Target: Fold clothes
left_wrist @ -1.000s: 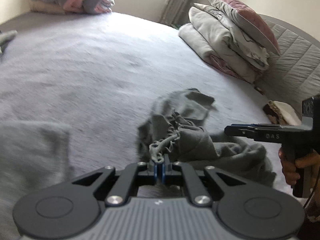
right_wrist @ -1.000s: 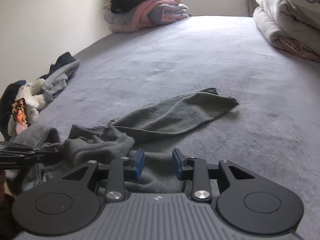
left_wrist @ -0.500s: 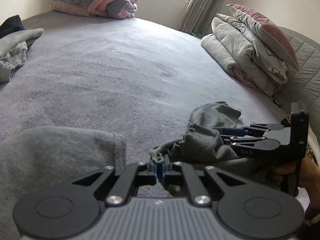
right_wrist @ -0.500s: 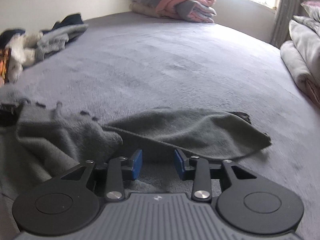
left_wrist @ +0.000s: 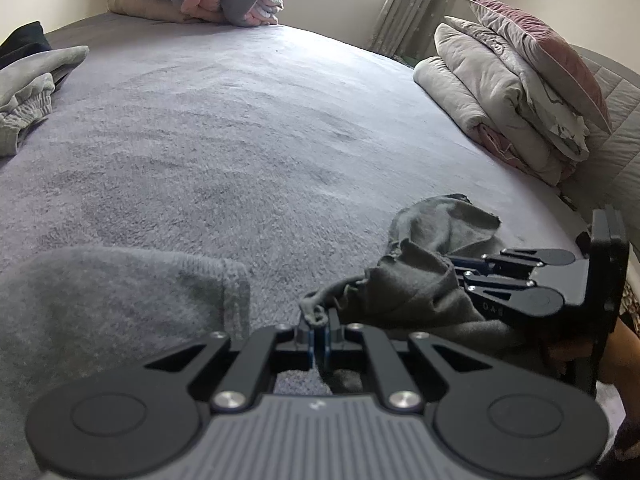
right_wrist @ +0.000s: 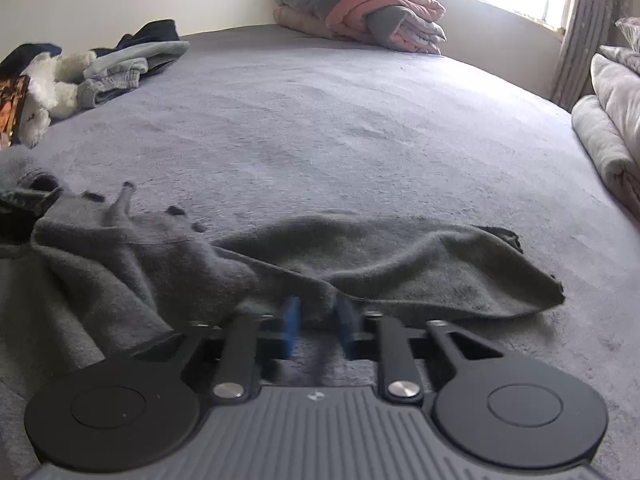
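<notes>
Since a second ago the dark grey garment (right_wrist: 360, 264) has been drawn out flatter across the bed (right_wrist: 360, 128), and the right gripper (right_wrist: 318, 328) has come in against its near edge. Its jaws stand partly open, blurred, cloth between them but not yet pinched. The left gripper (left_wrist: 319, 334) has its jaws closed tight on the garment's gathered edge, at 6 o'clock in its own view. The garment lies rumpled, no crisp fold showing (so most of the folding looks left). Farther off, loose clothes (right_wrist: 120, 68) at 10 o'clock; a folded stack (right_wrist: 360, 12) at 12.
</notes>
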A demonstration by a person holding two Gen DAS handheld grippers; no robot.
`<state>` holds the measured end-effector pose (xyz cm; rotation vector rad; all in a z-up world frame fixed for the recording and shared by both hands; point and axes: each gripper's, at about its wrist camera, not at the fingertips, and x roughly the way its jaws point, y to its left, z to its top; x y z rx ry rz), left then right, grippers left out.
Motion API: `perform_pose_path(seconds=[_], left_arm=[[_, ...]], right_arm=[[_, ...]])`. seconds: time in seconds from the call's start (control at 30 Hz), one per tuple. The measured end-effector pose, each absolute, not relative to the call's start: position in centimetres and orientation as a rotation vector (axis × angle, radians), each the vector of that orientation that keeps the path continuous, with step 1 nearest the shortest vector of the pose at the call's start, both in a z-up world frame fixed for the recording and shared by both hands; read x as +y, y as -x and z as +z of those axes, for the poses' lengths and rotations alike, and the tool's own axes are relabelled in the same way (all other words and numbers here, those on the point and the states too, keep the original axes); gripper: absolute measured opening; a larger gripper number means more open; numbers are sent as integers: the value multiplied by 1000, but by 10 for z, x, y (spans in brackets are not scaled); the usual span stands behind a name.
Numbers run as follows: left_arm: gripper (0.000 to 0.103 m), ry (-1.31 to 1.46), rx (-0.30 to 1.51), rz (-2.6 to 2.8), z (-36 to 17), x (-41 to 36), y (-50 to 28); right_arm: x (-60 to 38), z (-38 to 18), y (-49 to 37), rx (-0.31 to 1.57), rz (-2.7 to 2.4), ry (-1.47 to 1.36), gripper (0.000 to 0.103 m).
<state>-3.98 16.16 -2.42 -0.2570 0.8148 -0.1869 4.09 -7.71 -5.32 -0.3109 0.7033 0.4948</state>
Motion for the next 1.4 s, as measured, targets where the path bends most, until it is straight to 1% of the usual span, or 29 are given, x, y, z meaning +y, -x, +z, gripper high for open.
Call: perform_pose_path(seconds=[0.1,0.27,0.47,0.77,0.93,1.4], left_arm=[[4,242,798,-177,-20,158,35],[4,214,749,-172,-5,145,21],[4,181,692,-167,13,128,4],[4,138,641,-159,25,106,-17],[4,124,619,-184,29,91,-21],[5,103,594,-293,29,44,-32]], right_arm=[[-73,-51,-38,689,459,324,7],[-86,-38,-37,658,346,315,6],[-125,-20,-30,637,212,276,6],[-201,3,-5,590,4,238,6],[-241,3,9,589,-101,243,6],[-330,-8,46,665,-325,221,6]])
